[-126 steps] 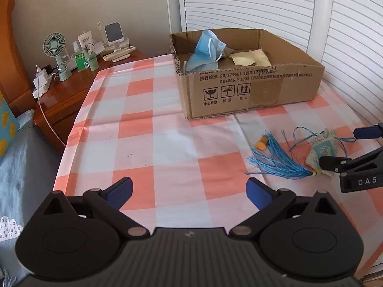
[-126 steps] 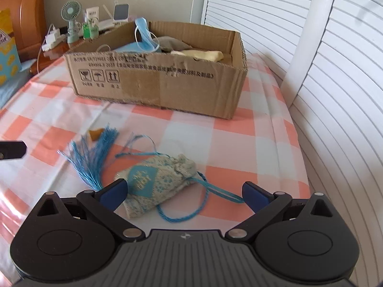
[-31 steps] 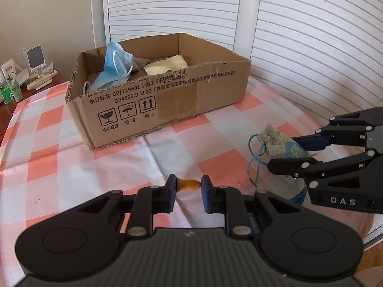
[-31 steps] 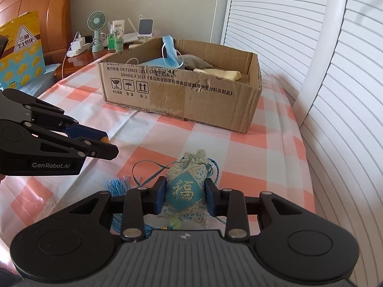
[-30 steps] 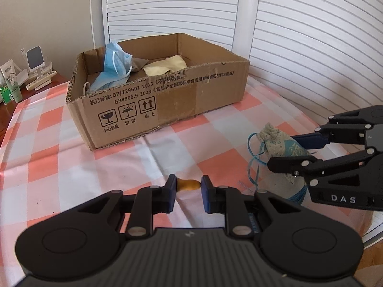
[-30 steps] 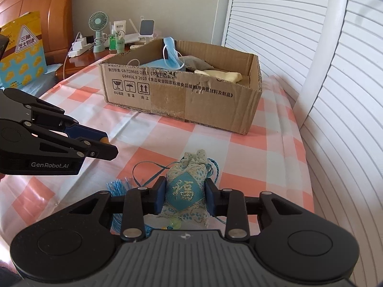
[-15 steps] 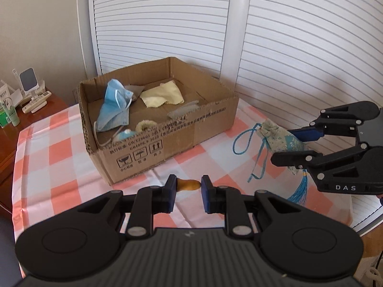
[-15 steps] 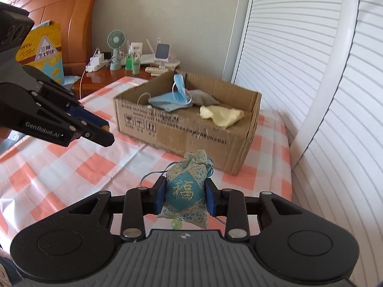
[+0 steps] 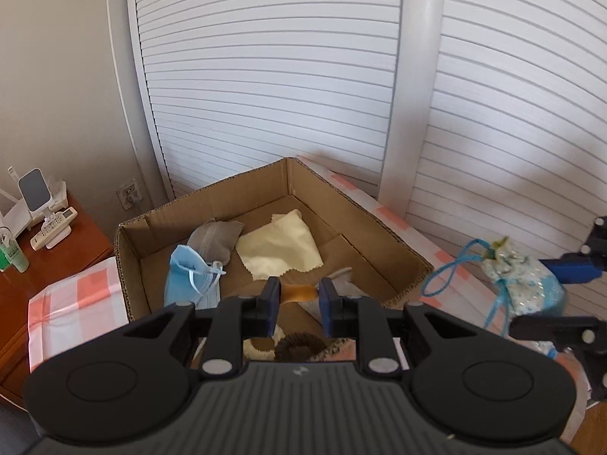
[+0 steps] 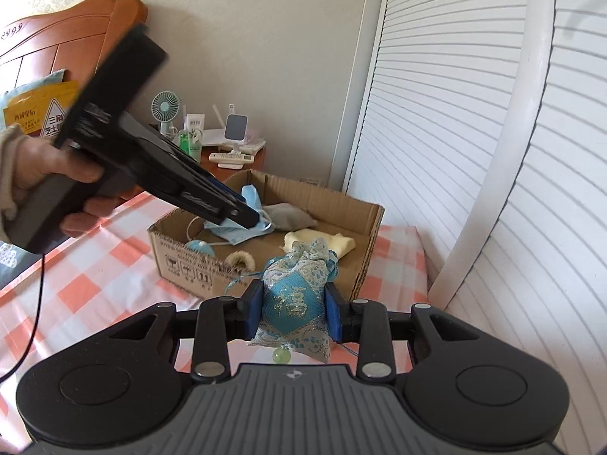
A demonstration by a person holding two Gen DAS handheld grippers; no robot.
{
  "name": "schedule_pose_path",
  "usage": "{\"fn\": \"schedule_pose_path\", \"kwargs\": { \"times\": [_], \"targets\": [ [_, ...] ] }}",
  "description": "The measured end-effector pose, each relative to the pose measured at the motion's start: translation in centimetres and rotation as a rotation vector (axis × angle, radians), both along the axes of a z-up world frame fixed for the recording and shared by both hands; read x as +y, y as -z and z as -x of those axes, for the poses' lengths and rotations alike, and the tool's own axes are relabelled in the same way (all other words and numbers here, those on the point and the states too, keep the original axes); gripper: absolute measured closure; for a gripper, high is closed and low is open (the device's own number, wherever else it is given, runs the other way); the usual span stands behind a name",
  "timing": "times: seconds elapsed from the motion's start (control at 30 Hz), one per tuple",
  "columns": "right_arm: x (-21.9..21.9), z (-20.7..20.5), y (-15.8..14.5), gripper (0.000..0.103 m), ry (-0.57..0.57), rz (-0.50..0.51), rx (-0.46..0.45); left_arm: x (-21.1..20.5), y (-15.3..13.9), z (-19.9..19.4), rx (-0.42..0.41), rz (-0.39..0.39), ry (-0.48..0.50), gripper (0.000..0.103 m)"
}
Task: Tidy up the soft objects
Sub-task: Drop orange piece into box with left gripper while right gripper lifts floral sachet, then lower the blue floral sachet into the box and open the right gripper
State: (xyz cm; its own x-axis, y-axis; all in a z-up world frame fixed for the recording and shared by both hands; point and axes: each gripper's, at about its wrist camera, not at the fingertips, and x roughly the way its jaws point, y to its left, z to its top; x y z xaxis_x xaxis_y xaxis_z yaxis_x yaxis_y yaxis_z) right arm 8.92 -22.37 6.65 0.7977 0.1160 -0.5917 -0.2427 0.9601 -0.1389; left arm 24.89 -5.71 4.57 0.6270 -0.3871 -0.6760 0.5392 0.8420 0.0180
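Checked tablecloth (image 10: 95, 265) under open cardboard box (image 9: 398, 254). Left gripper (image 9: 297, 299), nearly closed, pinches small orange earplug (image 9: 299, 292) above the box; right gripper (image 10: 293, 313) clamps blue sachet (image 10: 294, 303) just short of the rim. Lower both inside before releasing, clear of each other.

Left gripper (image 9: 296, 300) angled down, jaws pinched on orange earplug (image 9: 299, 292), right gripper (image 10: 292, 309) clamping sachet (image 10: 297, 303), left hand (image 10: 57, 185) gripping handle

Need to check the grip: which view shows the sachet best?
Right wrist: the sachet fills the middle, front panel facing, pinched between the right gripper pads. Left wrist shows it small, side-on at the edge, partly hidden by a finger.
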Motion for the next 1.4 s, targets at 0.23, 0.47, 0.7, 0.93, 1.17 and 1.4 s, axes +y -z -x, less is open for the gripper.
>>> {"fn": "schedule_pose_path", "kwargs": {
  "times": [0.23, 0.47, 0.7, 0.93, 1.17, 1.4],
  "targets": [
    [0.4, -1.2, -0.6, 0.065, 0.003, 0.043, -0.017, -0.9, 1.6, -3.3, 0.018, 0.026, -0.078, 0.022],
    [0.1, -2.8, -1.4, 0.065, 0.012, 0.065, -0.029, 0.6, 0.9, -0.1, -0.107, -0.022, -0.150, 0.001],
    [0.4, -6.7, -2.8, 0.065, 0.016, 0.034, -0.019, 2.7, 0.5, 5.4, -0.160, -0.012, -0.178, 0.001],
    [2.1, -11.7, -2.7, 0.065, 0.006, 0.024, 0.008, 4.1, 2.0, 10.2, -0.196, 0.018, -0.272, 0.001],
    [4.0, -16.4, -1.0, 0.065, 0.015, 0.031, 0.064, 5.7, 2.9, 12.0, -0.213, 0.004, -0.370, 0.001],
    [4.3, -20.2, -0.1, 0.065, 0.060, -0.020, 0.099, 6.6, 3.0, 12.5, -0.208, 0.023, -0.398, 0.001]
  ]
}}
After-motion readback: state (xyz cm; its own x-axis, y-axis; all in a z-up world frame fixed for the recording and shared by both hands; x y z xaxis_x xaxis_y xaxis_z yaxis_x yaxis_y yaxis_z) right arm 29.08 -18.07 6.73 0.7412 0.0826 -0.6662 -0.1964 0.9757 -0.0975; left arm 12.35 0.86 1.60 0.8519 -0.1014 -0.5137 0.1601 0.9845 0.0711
